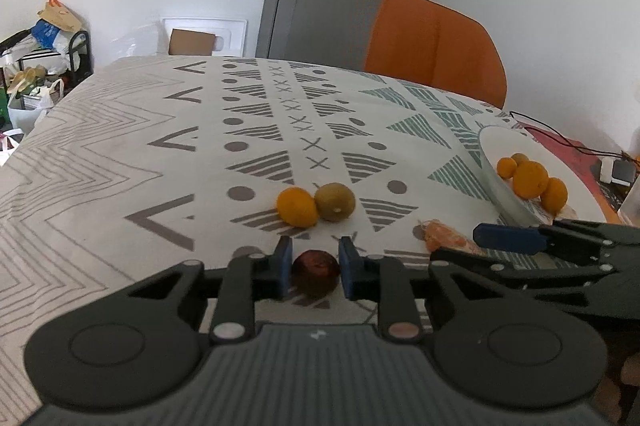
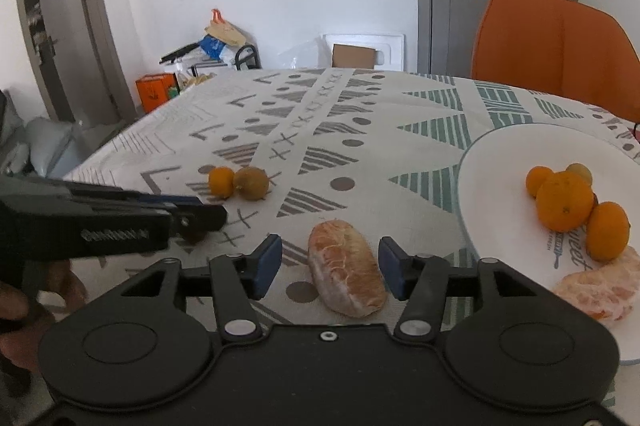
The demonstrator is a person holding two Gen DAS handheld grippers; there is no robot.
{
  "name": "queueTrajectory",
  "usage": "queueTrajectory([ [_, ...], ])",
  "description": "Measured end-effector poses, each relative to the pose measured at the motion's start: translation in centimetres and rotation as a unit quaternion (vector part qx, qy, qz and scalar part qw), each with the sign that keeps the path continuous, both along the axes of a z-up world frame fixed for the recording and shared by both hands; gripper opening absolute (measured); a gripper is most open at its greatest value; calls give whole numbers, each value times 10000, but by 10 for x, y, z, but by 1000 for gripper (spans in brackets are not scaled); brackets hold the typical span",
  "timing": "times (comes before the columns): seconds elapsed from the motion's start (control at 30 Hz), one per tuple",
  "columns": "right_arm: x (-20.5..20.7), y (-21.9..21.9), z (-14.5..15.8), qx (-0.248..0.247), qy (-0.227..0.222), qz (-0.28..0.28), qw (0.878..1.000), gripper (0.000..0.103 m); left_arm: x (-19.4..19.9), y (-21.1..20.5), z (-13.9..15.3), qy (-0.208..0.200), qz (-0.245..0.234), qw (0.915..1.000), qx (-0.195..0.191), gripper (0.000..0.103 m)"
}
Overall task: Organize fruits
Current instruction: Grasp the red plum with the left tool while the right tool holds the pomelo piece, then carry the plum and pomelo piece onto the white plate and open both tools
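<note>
The left gripper is squeezed tight on a small dark red fruit that sits on the patterned tablecloth, near the front edge of the tabletop.

The right gripper has let go. Its blue fingers stand apart on each side of a peeled orange piece, and there is a gap on both sides. The piece lies on the cloth near the front edge too.

A bit farther in, toward the middle of the tabletop, a small orange and a brown kiwi sit touching each other.

By the right edge of the tabletop is a white plate. On it are a few oranges bunched together and another peeled piece near the plate's front rim.

An orange chair stands behind the far edge.
</note>
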State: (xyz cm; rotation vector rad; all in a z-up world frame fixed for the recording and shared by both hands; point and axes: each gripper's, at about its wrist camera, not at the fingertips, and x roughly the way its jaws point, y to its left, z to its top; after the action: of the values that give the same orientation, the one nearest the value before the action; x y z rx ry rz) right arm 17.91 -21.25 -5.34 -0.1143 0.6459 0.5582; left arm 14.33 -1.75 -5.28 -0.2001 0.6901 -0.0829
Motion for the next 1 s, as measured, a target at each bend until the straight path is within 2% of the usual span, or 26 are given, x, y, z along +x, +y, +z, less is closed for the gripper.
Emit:
queueTrajectory([
  [0.23,-2,7,-6,-197,-189,-58,9996,55,-6,11,1,1,81,9998,-164,23],
  [0.3,-4,11,-6,-316,-299,-26,9991,38,-8,12,2,-13,85,9998,-189,23],
  [0.33,-5,11,-5,-323,-310,12,9990,35,-8,12,3,-30,84,9998,-191,23],
  [0.47,-9,10,-4,-391,-357,84,9986,34,-8,8,5,-57,47,9999,-124,23],
  [1.0,-11,-32,37,323,-715,-290,9965,33,-4,-26,39,-433,-132,9988,161,23],
])
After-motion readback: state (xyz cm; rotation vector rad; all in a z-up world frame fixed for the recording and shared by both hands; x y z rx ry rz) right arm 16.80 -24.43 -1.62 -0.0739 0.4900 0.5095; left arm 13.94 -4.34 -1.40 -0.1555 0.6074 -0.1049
